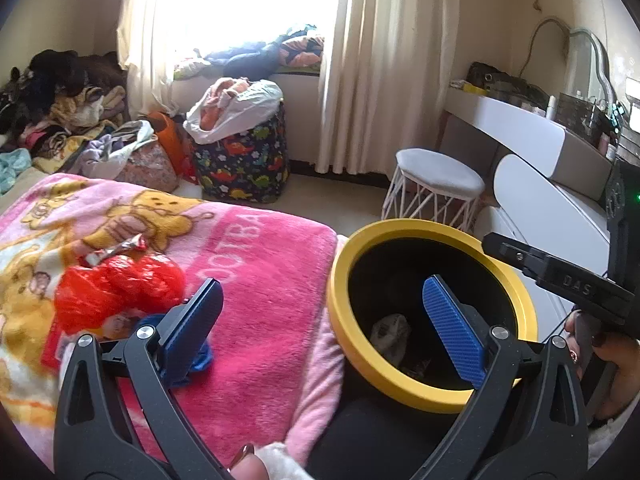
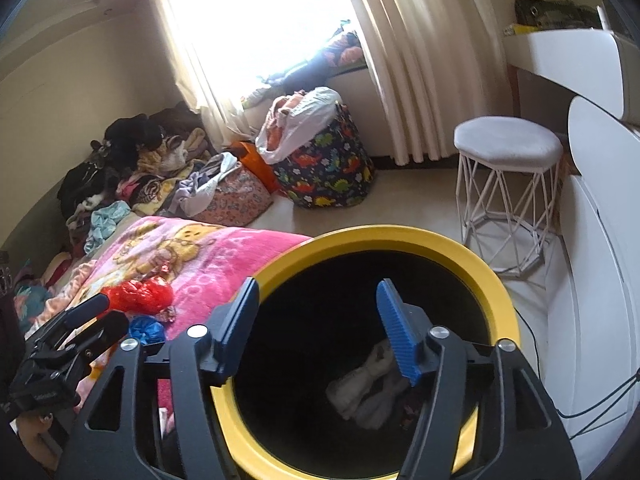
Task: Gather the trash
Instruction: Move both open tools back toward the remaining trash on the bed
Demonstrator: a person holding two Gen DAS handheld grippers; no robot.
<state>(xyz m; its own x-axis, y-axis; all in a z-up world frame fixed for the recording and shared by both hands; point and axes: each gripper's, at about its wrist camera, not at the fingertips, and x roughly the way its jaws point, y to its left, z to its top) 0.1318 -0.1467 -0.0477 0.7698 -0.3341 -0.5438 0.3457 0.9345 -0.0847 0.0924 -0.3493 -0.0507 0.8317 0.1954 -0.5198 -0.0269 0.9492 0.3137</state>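
Both tongs gape wide and hold nothing: the left tongs straddle the bed edge and bin rim, the right tongs hang over the bin's mouth. The round yellow-rimmed bin holds crumpled paper. On the fuzzy pink blanket lie a crinkled red bag, a blue scrap and a foil wrapper. Farther off stand a white wire stool and a dinosaur-print hamper beneath pale curtains.
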